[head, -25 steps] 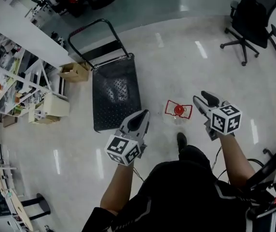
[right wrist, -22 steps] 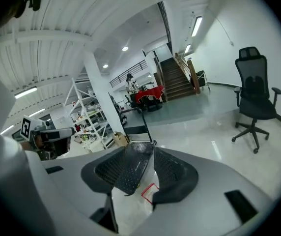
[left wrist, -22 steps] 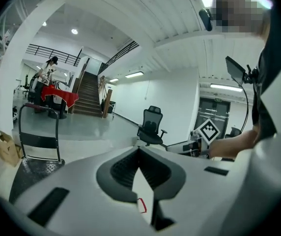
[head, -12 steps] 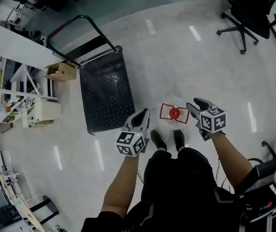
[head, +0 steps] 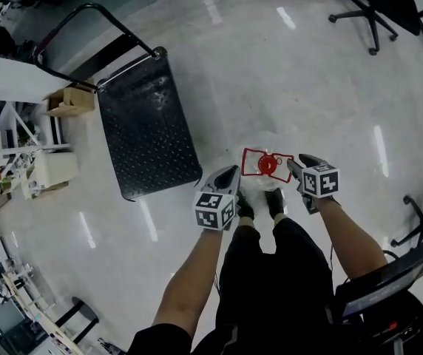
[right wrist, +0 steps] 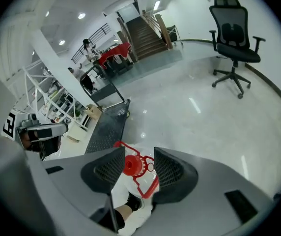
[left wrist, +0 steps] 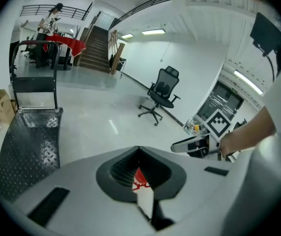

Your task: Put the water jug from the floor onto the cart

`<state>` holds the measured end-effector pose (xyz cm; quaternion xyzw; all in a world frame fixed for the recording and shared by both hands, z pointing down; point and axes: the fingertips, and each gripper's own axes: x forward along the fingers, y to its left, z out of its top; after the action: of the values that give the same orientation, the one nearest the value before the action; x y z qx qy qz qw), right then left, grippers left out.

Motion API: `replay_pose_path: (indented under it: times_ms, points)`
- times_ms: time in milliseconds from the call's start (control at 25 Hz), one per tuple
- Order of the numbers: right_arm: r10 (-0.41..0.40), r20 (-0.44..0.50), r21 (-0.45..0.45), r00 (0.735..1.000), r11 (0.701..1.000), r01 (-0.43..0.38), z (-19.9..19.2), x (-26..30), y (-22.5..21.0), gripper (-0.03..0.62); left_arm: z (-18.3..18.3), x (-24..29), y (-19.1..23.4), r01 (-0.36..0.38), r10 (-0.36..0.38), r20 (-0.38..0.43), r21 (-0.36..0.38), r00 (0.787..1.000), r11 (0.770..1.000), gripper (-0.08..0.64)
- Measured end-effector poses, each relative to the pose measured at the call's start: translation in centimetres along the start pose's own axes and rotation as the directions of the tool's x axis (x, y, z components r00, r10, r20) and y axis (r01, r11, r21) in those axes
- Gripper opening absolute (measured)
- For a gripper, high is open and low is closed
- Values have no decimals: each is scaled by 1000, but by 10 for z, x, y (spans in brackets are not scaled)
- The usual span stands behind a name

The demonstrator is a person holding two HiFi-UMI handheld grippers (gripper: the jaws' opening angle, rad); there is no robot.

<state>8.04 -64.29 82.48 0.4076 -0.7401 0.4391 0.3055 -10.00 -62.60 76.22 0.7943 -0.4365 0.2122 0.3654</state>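
Clear red-capped jug [head: 268,165] near diamond-plate cart [head: 149,132]

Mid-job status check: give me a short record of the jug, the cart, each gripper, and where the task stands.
jug: water jug, red cap and red handle frame, upright on the floor by the person's shoes
cart: black flatbed cart, on the jug's left, apart from it
left gripper: jaws together, holding nothing, just left of the jug
right gripper: jaws apart, holding nothing, just right of the jug's handle
task: jug not yet gripped or lifted
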Motion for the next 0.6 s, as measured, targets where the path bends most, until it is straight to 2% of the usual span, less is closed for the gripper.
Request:
replay_pose_path:
  times_ms: [280, 480, 600]
  points:
    - [-66, -100, 94, 993, 993, 75, -44, 53, -32, 167, -52, 57, 23, -17, 6, -133, -86, 991, 996, -8]
    - [-79, -165, 139, 983, 985, 102, -66, 71, -40, 172, -68, 82, 21, 1, -20, -193, -96, 981, 995, -7]
    - [-70, -209, 196, 975, 974, 112, -76, 80, -47, 172, -69, 88, 21, -4, -22, -217, -117, 976, 993, -6]
